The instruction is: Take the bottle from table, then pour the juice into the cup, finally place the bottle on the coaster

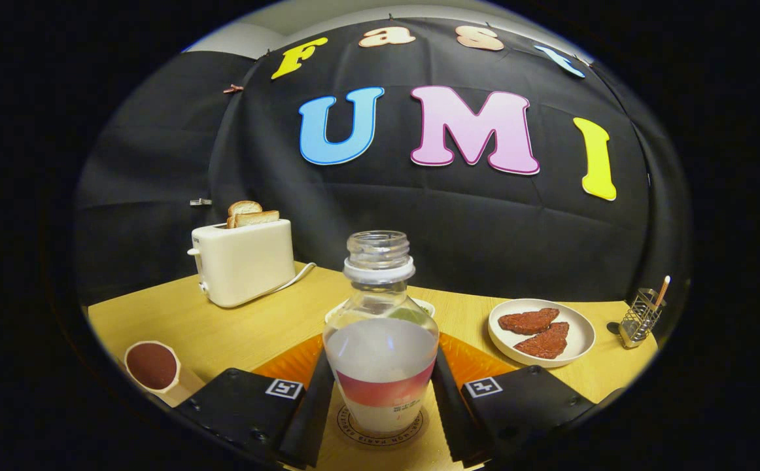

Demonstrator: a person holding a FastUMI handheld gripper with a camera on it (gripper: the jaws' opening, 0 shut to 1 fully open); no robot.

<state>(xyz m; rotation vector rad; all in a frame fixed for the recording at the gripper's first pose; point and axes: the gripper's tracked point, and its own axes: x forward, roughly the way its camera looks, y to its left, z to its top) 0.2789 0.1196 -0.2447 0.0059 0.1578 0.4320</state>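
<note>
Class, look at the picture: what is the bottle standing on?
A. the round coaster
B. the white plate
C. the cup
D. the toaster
A: the bottle stands upright on the round coaster, between the fingers of the tongs, which sit close along its sides; the plate, toaster and cup stand apart from it.

I see the bottle (380,340) standing upright on the round wooden coaster (380,428), uncapped, clear plastic with a white neck ring, a pale label banded red, and whitish juice filling its lower body. The cup (155,370) sits well to the left of the bottle, tan-walled, its inside dark reddish-brown, tilted in my view.
</note>
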